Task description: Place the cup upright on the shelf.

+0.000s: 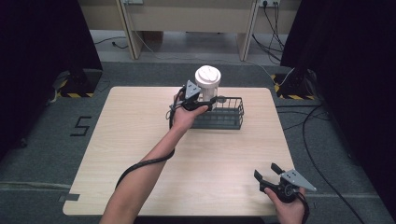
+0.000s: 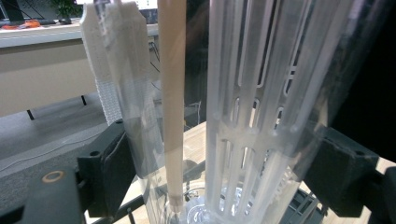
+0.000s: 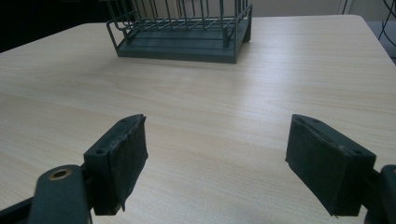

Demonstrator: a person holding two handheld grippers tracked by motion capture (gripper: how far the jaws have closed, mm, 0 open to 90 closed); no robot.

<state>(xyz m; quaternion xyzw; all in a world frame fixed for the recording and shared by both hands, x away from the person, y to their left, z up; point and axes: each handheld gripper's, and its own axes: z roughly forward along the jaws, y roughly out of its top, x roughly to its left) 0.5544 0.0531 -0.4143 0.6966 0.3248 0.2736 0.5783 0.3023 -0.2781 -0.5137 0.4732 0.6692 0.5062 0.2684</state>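
Note:
A clear tumbler (image 1: 208, 80) with a white lid hangs upright at the left end of a dark wire basket (image 1: 229, 119), far centre of the table. My left gripper (image 1: 204, 101) is shut on its lower body. In the left gripper view the tumbler (image 2: 252, 116) stands between the two black jaws of my left gripper (image 2: 219, 179), with a white slotted insert and a beige tube inside it. My right gripper (image 1: 266, 170) rests open near the table's front right corner. In the right gripper view my right gripper (image 3: 217, 158) holds nothing and faces the basket (image 3: 182, 44).
The light wooden table (image 1: 140, 154) stands on grey carpet. Black stands with hazard-striped feet (image 1: 74, 88) flank its far corners. Cables (image 1: 308, 140) run along the floor on the right. A wooden bench (image 1: 187, 18) lies beyond the table.

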